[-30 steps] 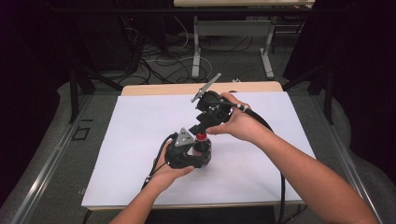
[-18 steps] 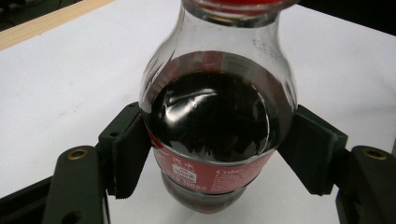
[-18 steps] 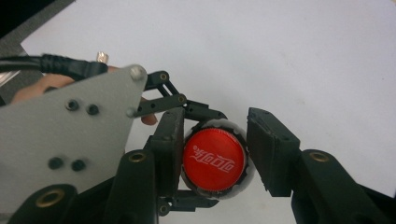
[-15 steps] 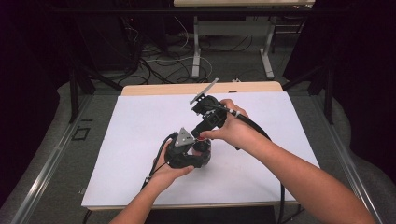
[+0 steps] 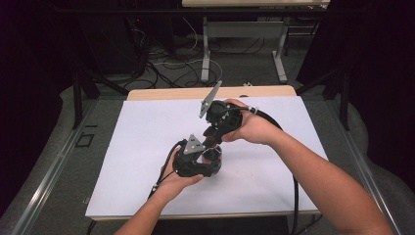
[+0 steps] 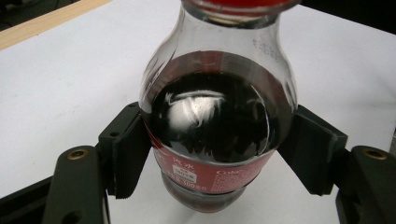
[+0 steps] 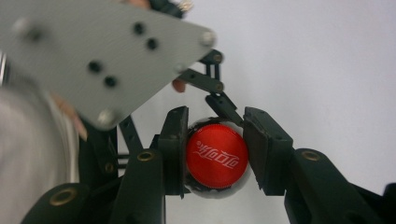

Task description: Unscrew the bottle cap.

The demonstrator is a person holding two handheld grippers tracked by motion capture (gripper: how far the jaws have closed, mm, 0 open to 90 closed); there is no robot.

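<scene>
A cola bottle (image 6: 215, 130) with dark liquid and a red label stands on the white sheet. My left gripper (image 6: 215, 156) is shut on its body, one pad on each side. In the high view the left gripper (image 5: 195, 164) sits near the middle of the table, with the bottle (image 5: 214, 155) at its tips. My right gripper (image 7: 215, 149) points down from above and is shut on the red cap (image 7: 217, 156). From above, the right gripper (image 5: 211, 143) slants down and left onto the bottle's top.
The white sheet (image 5: 137, 147) covers most of the wooden table (image 5: 166, 93). Both grippers' black cables trail off toward the near edge. Behind the table lie floor cables (image 5: 166, 63) and the legs of another table (image 5: 205, 49). The left gripper's grey plate (image 7: 93, 56) looms in the right gripper view.
The right hand has shifted slightly down and left, bringing its gripper onto the bottle's top. The left hand and the bottle have kept still.
</scene>
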